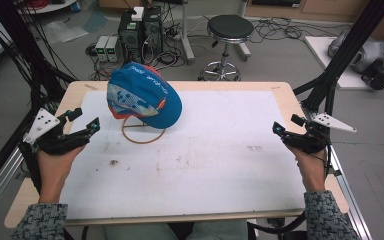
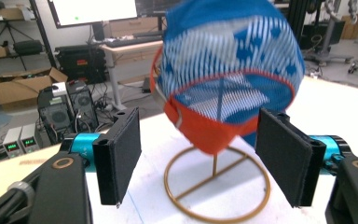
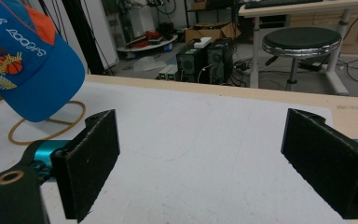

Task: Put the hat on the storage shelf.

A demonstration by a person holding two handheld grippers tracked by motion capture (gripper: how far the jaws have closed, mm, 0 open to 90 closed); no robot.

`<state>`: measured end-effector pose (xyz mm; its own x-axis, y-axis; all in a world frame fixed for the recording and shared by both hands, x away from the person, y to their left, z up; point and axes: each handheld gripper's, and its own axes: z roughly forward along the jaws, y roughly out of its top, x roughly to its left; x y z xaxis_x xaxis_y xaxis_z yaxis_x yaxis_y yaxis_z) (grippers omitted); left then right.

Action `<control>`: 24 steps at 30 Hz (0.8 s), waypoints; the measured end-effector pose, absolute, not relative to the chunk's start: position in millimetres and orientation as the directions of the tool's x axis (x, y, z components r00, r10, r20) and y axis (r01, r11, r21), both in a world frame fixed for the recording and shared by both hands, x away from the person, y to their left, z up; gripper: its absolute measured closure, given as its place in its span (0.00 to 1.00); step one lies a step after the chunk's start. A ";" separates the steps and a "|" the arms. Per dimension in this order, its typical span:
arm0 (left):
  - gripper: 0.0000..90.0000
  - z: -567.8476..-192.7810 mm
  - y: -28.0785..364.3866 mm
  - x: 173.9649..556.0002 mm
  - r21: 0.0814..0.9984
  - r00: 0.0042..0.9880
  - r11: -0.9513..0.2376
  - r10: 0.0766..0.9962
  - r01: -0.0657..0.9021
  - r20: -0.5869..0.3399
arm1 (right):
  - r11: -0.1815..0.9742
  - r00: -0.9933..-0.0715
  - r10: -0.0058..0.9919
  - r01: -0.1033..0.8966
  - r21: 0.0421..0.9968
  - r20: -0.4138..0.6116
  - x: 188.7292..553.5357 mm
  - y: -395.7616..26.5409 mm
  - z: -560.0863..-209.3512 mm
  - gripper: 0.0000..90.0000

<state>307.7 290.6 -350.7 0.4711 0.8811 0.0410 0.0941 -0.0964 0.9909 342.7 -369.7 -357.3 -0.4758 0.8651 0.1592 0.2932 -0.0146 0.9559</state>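
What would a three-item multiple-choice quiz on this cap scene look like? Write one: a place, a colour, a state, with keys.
1. The cap sits
A. on a wire stand
B. flat on the table
C. on the stool

2. The cap's main colour is
A. green
B. blue
C. black

3. The left gripper is
A. shut on the cap
B. shut, empty
C. open

Key: 1 A, the stand with its ring base carries it; 2 B, blue with orange trim; 3 C, its jaws stand apart in front of the cap.
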 end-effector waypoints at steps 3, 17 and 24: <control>0.35 -361.6 291.2 306.2 0.990 0.458 -0.088 0.889 0.107 0.030 | -0.015 -0.475 0.865 0.298 0.955 0.161 342.5 -369.9 -357.5 0.12; 0.35 -395.8 295.7 297.7 0.987 0.432 -0.069 0.902 0.146 -0.001 | -0.003 -0.479 0.864 0.303 0.953 0.155 343.8 -367.4 -360.5 0.12; 0.35 -403.3 293.0 301.1 0.982 0.433 -0.083 0.901 0.168 0.002 | -0.004 -0.479 0.864 0.305 0.952 0.157 343.4 -366.8 -360.9 0.12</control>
